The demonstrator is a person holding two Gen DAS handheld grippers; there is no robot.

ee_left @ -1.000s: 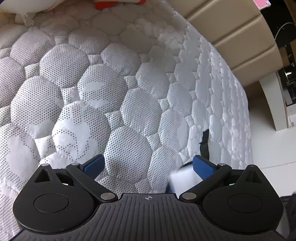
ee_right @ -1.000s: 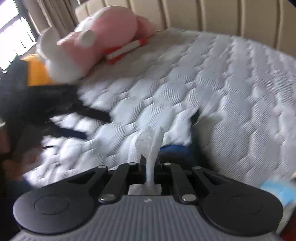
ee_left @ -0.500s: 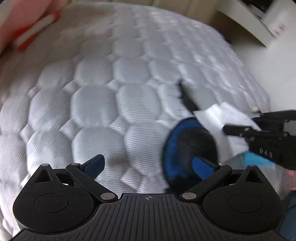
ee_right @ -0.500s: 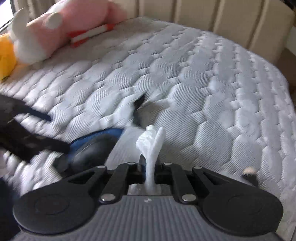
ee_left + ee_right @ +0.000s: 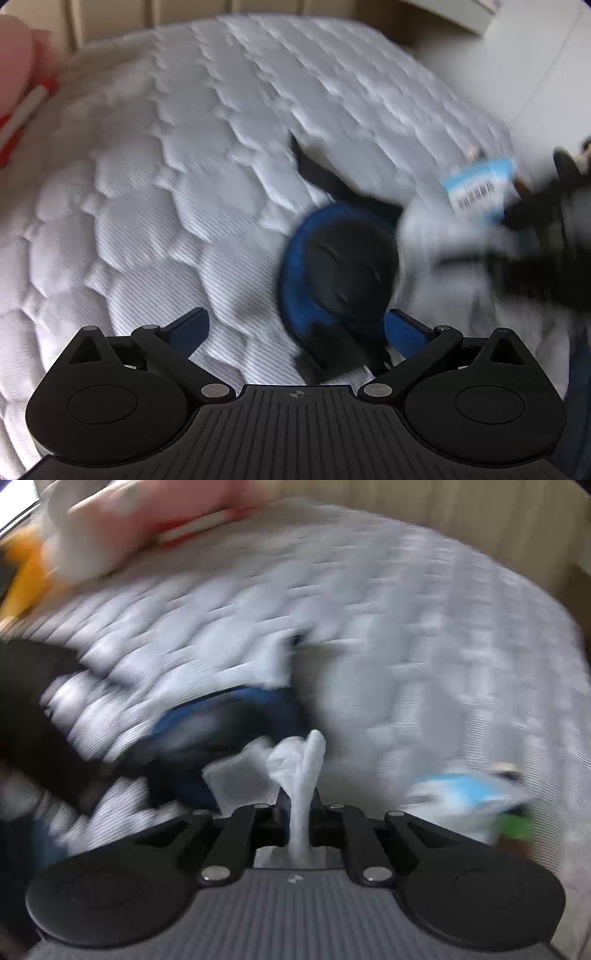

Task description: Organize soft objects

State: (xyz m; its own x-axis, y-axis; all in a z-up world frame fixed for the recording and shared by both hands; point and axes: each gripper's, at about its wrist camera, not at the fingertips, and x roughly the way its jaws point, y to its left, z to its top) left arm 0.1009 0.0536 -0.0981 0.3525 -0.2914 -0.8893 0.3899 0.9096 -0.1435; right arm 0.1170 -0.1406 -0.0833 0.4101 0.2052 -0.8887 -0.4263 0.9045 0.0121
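A blue-rimmed black soft pad [image 5: 340, 266] lies on the white quilted mattress [image 5: 147, 206], with a black strap [image 5: 314, 173] trailing behind it. My left gripper [image 5: 297, 326] is open just in front of the pad; the right blue fingertip [image 5: 406, 332] is beside the pad's edge, and nothing is gripped. My right gripper [image 5: 299, 801] is shut on a twisted white tissue [image 5: 301, 764]. In the right wrist view the pad [image 5: 221, 723] lies left of the tissue. The picture is blurred.
A pink plush toy [image 5: 129, 520] with a red-white band and a yellow plush [image 5: 26, 572] lie at the far side of the bed. A light-blue packet [image 5: 480, 188] with a barcode lies near the mattress edge. A beige padded headboard [image 5: 443, 506] stands behind.
The left view has rolled and swung onto the blue-black pad, which now sits close to the open fingers. The right gripper has shifted sideways, still pinching the tissue.
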